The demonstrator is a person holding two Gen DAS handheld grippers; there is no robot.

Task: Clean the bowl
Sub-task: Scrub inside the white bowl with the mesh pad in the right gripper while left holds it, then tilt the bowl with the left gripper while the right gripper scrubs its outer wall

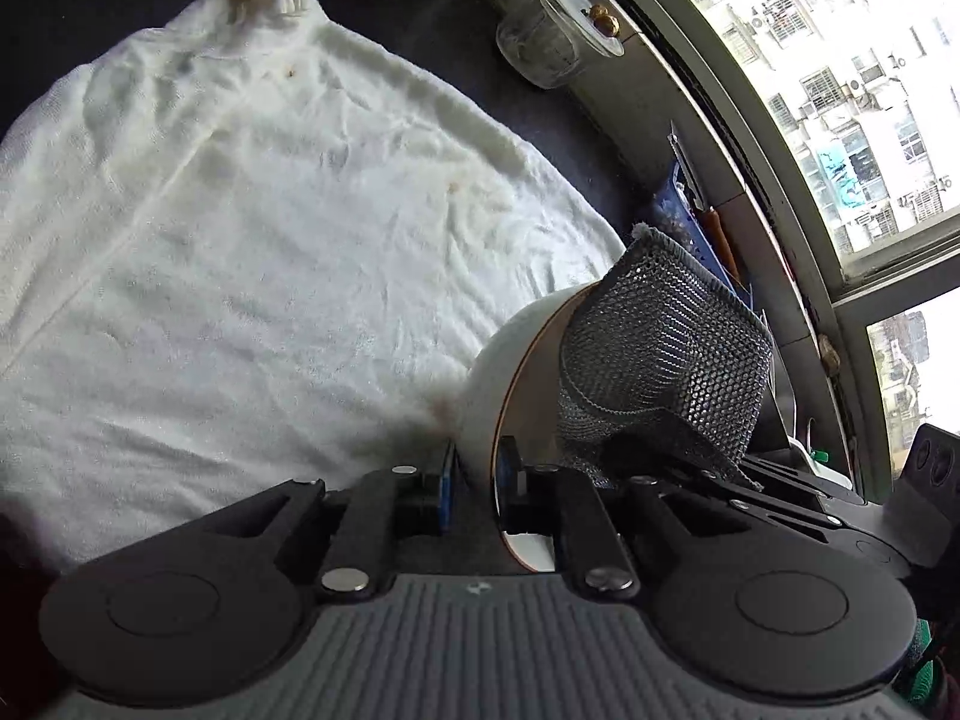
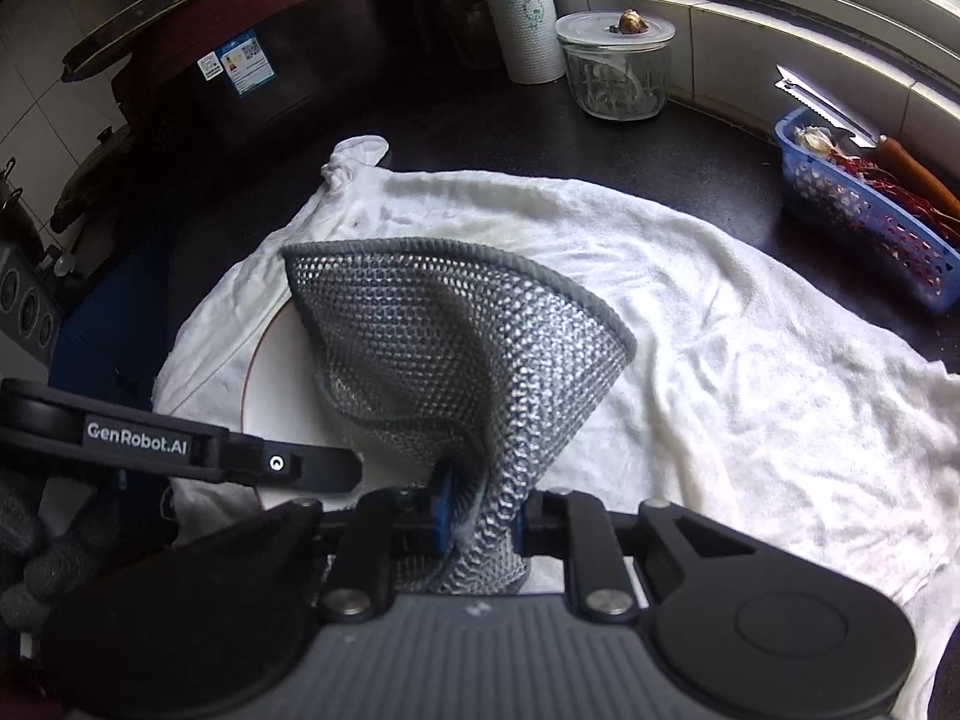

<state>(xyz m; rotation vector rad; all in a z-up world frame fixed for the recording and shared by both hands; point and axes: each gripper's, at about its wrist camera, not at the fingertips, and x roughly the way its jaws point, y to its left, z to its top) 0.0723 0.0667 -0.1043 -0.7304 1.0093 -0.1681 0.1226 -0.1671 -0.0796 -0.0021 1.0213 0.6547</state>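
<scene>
A white bowl (image 1: 510, 384) with a thin brown rim stands tilted on its side over a white towel. My left gripper (image 1: 477, 471) is shut on the bowl's wall, one blue pad outside and one inside. A grey mesh scrubbing cloth (image 1: 660, 354) hangs over the bowl's opening. In the right wrist view my right gripper (image 2: 480, 510) is shut on the bunched lower end of the mesh cloth (image 2: 456, 348), which fans out across the bowl (image 2: 282, 384). One of the left gripper's fingers (image 2: 288, 465) reaches in from the left, held by a gloved hand (image 2: 36, 546).
The white towel (image 2: 750, 372) covers a dark counter. Behind it stand a lidded glass jar (image 2: 618, 69) and a paper roll (image 2: 522, 12). A blue basket (image 2: 870, 222) with a knife (image 2: 822, 105) sits under the window sill at right. A stove (image 2: 24, 300) is at left.
</scene>
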